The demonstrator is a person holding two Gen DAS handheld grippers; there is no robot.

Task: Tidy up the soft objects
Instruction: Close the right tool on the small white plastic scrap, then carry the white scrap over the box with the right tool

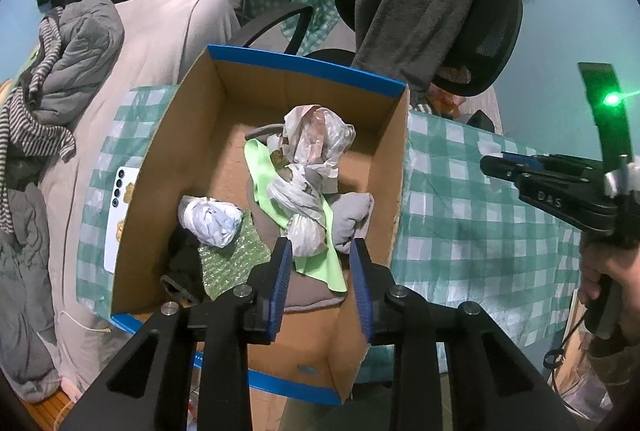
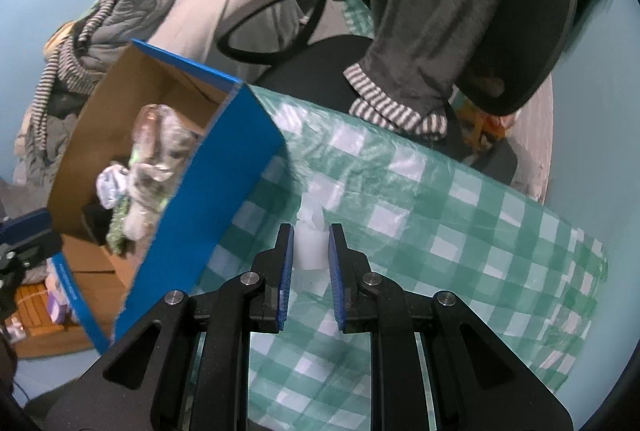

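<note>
While hanging over the blue-rimmed cardboard box (image 1: 280, 79), left gripper (image 1: 320, 247): jaws apart, empty, above knotted plastic bags (image 1: 308, 155). Right gripper (image 2: 311, 235): clamped on white foam piece (image 2: 310, 243), over green checked tablecloth (image 2: 460, 231).

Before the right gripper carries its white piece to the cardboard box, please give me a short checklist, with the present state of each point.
1. right gripper shut on the white foam piece: ok, pads press both sides.
2. Piece lifted off the checked tablecloth: cannot tell from this view.
3. cardboard box open at the top: ok.
4. Free space inside the box: ok, bare floor shows at the far end, behind the plastic bags.
5. left gripper out of the drop path: not ok, it hangs over the box.
6. Left gripper empty: ok, nothing is pinched between its pads.
</note>
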